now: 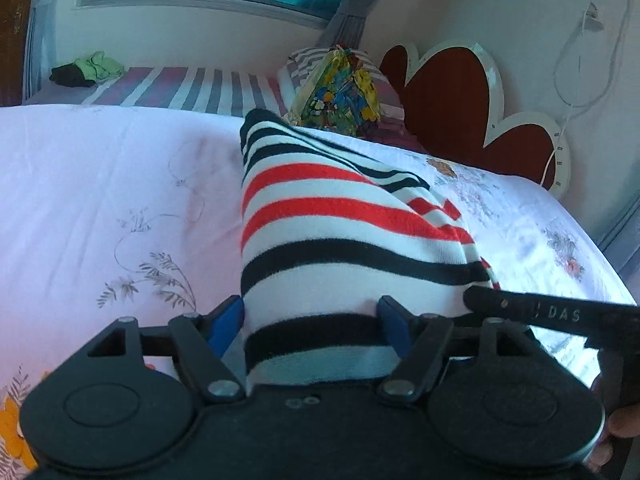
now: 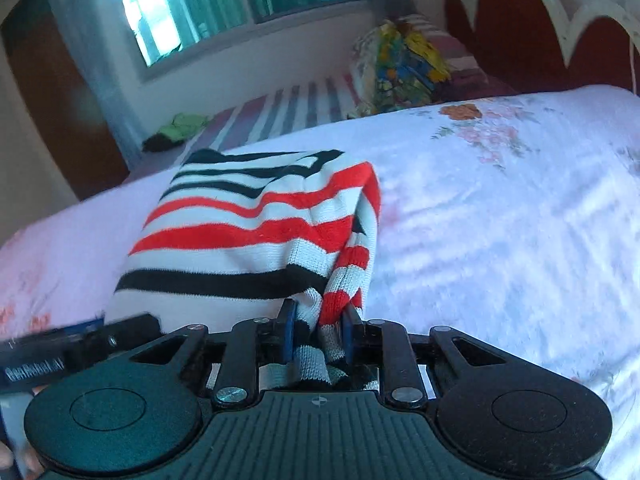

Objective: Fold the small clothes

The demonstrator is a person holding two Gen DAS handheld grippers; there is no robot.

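A folded white top with black and red stripes (image 1: 340, 216) lies on the pink floral bedsheet (image 1: 100, 184). Its near end sits between the blue pads of my left gripper (image 1: 310, 320), whose jaws stand wide and do not squeeze the cloth. In the right wrist view my right gripper (image 2: 318, 328) is shut on a bunched fold at the striped top's (image 2: 248, 236) near right corner. One black finger (image 1: 504, 305) of that gripper reaches the top's right edge in the left wrist view. My left gripper's body shows blurred at the right wrist view's lower left.
A colourful patterned bundle (image 1: 340, 92) sits on striped pillows at the head of the bed, beside a red and white headboard (image 1: 452, 92). Green and black clothes (image 1: 88, 68) lie on a striped mattress (image 1: 180, 92) under the window. A hand shows at the right edge.
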